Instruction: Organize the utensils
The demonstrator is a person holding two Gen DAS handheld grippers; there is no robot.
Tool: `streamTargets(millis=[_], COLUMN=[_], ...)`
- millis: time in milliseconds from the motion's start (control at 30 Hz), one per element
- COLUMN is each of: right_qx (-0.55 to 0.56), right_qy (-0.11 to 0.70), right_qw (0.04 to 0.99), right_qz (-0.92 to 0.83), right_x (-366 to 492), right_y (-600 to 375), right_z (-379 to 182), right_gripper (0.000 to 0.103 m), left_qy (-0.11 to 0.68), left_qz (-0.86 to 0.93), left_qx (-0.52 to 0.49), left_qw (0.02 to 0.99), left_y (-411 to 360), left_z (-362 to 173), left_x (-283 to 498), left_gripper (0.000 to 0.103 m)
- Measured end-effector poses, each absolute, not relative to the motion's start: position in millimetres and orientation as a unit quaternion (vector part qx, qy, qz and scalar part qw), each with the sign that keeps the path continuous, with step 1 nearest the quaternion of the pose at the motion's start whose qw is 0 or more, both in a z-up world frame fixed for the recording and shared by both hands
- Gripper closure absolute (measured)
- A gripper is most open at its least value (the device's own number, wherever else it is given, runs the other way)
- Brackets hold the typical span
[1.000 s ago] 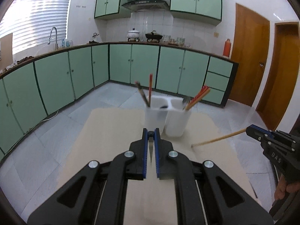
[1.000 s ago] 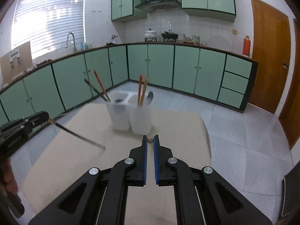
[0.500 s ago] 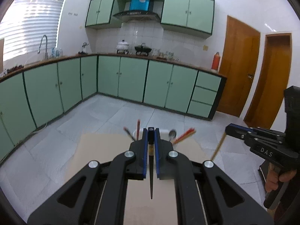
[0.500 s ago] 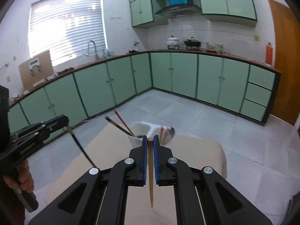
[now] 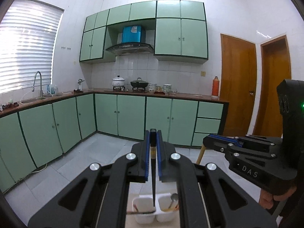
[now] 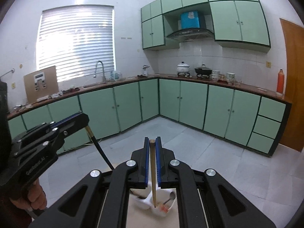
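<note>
Left gripper [image 5: 153, 146] fingers clamp a dark tapered chopstick [image 5: 153, 182], right gripper [image 6: 152, 152] fingers a tan wooden chopstick [image 6: 153, 180], tips hanging above the white twin-cup plastic holder [image 5: 146, 211] on the tabletop; a tilted stick could miss its cup.

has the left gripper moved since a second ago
Yes. The left gripper, shut on a dark chopstick, has risen: the white holder dropped from ahead to the bottom of its view.
</note>
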State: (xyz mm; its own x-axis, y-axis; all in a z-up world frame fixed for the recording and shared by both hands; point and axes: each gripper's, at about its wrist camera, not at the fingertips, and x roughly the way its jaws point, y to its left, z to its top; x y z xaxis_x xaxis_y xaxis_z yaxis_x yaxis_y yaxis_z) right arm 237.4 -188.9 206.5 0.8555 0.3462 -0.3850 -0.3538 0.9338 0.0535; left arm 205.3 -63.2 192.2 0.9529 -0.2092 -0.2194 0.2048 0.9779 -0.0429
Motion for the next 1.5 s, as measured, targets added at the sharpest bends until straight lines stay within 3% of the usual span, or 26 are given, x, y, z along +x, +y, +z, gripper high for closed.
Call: streamTargets(millis=[367,467,600,667,733,833,967,1133,1500], right_qx=[0.030,0.039,0.067,0.074,0.069,0.057,0.035,0.037,0.031], right_qy=[0.266,0.279,0.272,0.265,0.254,0.243,0.229,0.224,0.219], right_qw=[0.946,0.943,0.946,0.949,0.955,0.960,0.966,0.966,0.967], right_qz=[0.181,0.176,0.162,0.154,0.138,0.130,0.118,0.120,0.129], right_x=[286,282,265,253,237,217,182,153,120], right_y=[-205,-212,-227,-231,-234,-232,-224,-218,-207], right_z=[113,94,87,88,90,93,98,100,104], right_gripper=[0.096,0.081,0.060,0.053,0.035,0.026,0.006,0.006,0.006], left_qy=[0.208,0.220,0.209,0.201,0.188,0.175,0.161,0.161,0.175], left_qz=[-0.084,-0.084,-0.079,-0.076,-0.069,-0.059,-0.035,-0.022,-0.021], left_qx=[-0.011,-0.015,-0.020,-0.023,-0.025,-0.026,-0.015,-0.003,-0.007], left_qw=[0.975,0.972,0.974,0.976,0.979,0.983,0.986,0.987,0.984], left_y=[-59,-50,-37,-33,-28,-26,-27,-25,-14], left_z=[98,85,83,85,89,94,97,100,99], left_x=[280,278,258,246,228,206,172,140,100], left_gripper=[0.097,0.094,0.062,0.054,0.037,0.020,0.011,0.006,0.006])
